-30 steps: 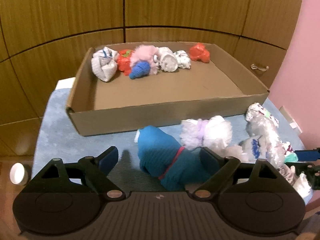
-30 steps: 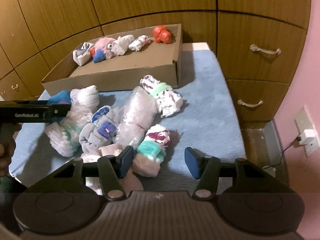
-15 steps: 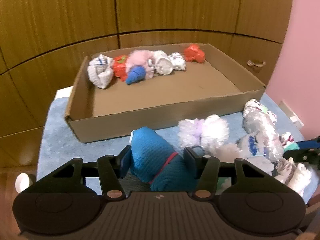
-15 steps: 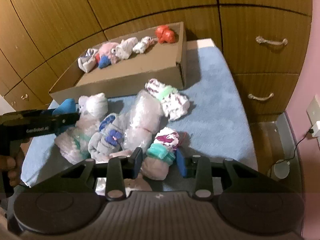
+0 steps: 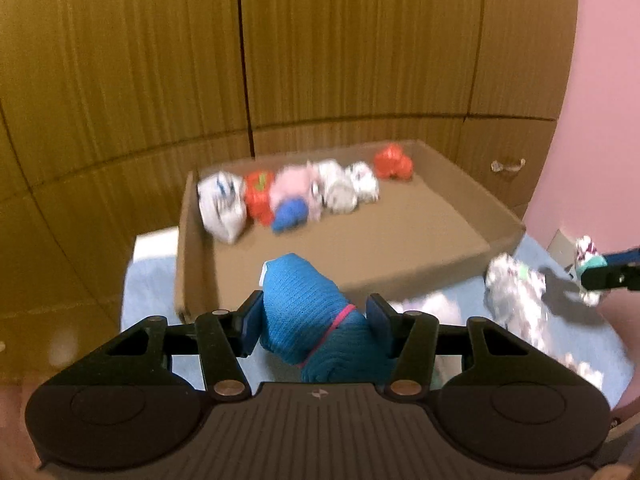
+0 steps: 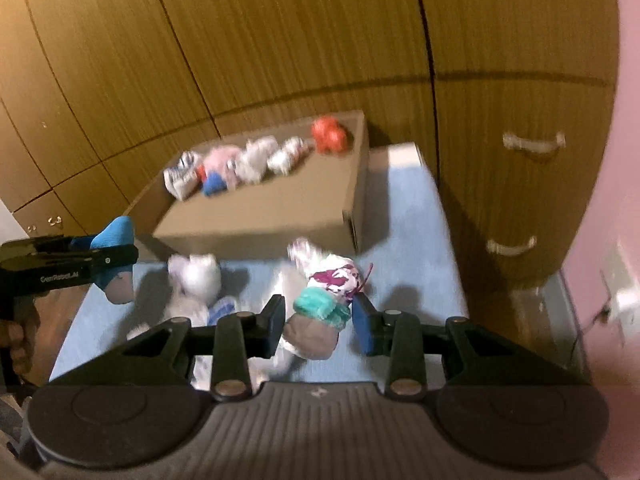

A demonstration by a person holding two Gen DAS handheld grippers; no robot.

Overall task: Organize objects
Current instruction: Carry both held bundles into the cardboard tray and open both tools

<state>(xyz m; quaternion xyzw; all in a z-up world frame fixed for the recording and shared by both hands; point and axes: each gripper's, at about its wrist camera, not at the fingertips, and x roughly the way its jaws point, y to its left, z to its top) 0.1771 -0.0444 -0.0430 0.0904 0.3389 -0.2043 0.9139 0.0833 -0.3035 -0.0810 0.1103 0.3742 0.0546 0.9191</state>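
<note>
My left gripper (image 5: 314, 320) is shut on a rolled blue sock bundle (image 5: 308, 312) with a pink stripe, held above the blue mat in front of the cardboard box (image 5: 400, 268). In the right wrist view my right gripper (image 6: 318, 322) is shut on a white sock bundle (image 6: 324, 304) with purple print and a teal cuff, lifted off the mat. The left gripper (image 6: 68, 260) shows there at the left edge with the blue sock (image 6: 114, 234). A row of sock bundles (image 5: 304, 192) lies along the box's far wall.
Several loose sock bundles (image 6: 196, 280) stay on the blue mat (image 6: 404, 248) between the grippers. Wooden cupboard doors (image 5: 320, 60) stand behind the box, drawers with metal handles (image 6: 534, 142) on the right, and a pink wall (image 5: 600, 140) beyond. A person's hand (image 6: 20, 336) holds the left gripper.
Both grippers have shut on their sock bundles and lifted them off the mat. The views have risen and swung toward the box; the picture is now motion-blurred.
</note>
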